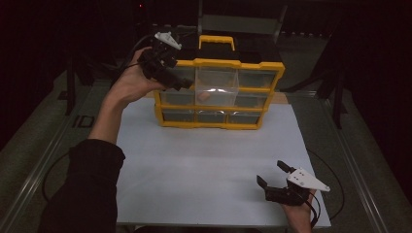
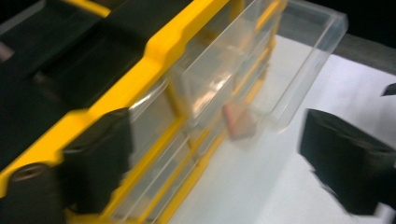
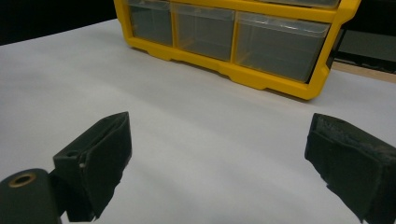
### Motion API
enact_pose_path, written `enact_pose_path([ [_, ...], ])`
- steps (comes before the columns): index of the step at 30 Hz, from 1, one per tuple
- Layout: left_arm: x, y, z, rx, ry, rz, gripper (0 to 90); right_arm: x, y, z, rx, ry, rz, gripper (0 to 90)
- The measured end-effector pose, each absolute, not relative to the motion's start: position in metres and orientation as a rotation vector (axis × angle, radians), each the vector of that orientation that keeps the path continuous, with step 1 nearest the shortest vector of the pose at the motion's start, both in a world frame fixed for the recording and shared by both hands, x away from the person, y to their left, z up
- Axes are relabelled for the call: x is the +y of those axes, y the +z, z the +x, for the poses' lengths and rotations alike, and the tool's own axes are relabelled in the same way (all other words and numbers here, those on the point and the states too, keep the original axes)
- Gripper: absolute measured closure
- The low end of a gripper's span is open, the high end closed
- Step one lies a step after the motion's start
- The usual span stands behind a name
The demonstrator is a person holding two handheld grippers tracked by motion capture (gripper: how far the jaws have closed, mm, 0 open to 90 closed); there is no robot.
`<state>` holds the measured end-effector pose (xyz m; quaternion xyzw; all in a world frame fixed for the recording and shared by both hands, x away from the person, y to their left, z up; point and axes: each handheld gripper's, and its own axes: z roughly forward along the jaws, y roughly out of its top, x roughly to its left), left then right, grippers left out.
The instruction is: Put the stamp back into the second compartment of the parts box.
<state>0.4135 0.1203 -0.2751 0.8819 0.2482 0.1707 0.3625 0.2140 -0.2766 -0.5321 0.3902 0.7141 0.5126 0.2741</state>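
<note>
A yellow organiser cabinet (image 1: 214, 63) with clear drawers stands at the back of the white sheet (image 1: 194, 165). Its top middle drawer (image 1: 216, 80) is pulled out toward me. A small pinkish-orange piece (image 1: 203, 96) shows through the drawer's clear wall, low at its front. My left gripper (image 1: 180, 82) is open at the cabinet's upper left corner, beside that drawer, with nothing between the pads. In the left gripper view the drawer (image 2: 299, 60) and the piece (image 2: 239, 122) lie ahead of the open left gripper (image 2: 212, 149). My right gripper (image 1: 272, 173) rests open over the sheet's front right.
The cabinet has a yellow carry handle (image 1: 216, 41) on top, and its bottom row of drawers (image 3: 280, 44) is closed. In the right gripper view the open right gripper (image 3: 217, 149) looks over bare white sheet. Dark table edges and rails flank the sheet.
</note>
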Motion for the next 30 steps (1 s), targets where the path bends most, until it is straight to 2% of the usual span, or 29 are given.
enact_pose_path([
  [8, 0.139, -0.316, 0.402, 0.68, 0.451, 2.235, 3.4, -0.276, -0.533, 0.214, 1.923, 1.371, 1.042, 7.0],
  [10, 0.139, -0.316, 0.402, 0.68, 0.451, 2.235, 3.3, -0.276, -0.533, 0.214, 1.923, 1.371, 1.043, 7.0],
  [11, 0.143, -0.331, 0.397, 0.698, 0.481, 2.238, 1.4, -0.276, -0.533, 0.214, 1.924, 1.371, 1.042, 7.1],
  [15, 0.146, -0.35, 0.388, 0.718, 0.536, 2.26, 0.7, -0.276, -0.533, 0.214, 1.924, 1.371, 1.041, 7.0],
  [17, 0.149, -0.372, 0.377, 0.73, 0.598, 2.268, 0.5, -0.275, -0.533, 0.213, 1.927, 1.37, 1.038, 7.0],
  [22, 0.162, -0.412, 0.352, 0.721, 0.651, 2.267, 0.5, -0.274, -0.533, 0.213, 1.927, 1.373, 1.037, 7.0],
  [27, 0.18, -0.442, 0.333, 0.738, 0.663, 2.249, 0.4, -0.273, -0.533, 0.214, 1.932, 1.374, 1.035, 7.1],
  [30, 0.201, -0.468, 0.312, 0.777, 0.648, 2.172, 0.2, -0.271, -0.534, 0.215, 1.936, 1.372, 1.032, 7.0],
])
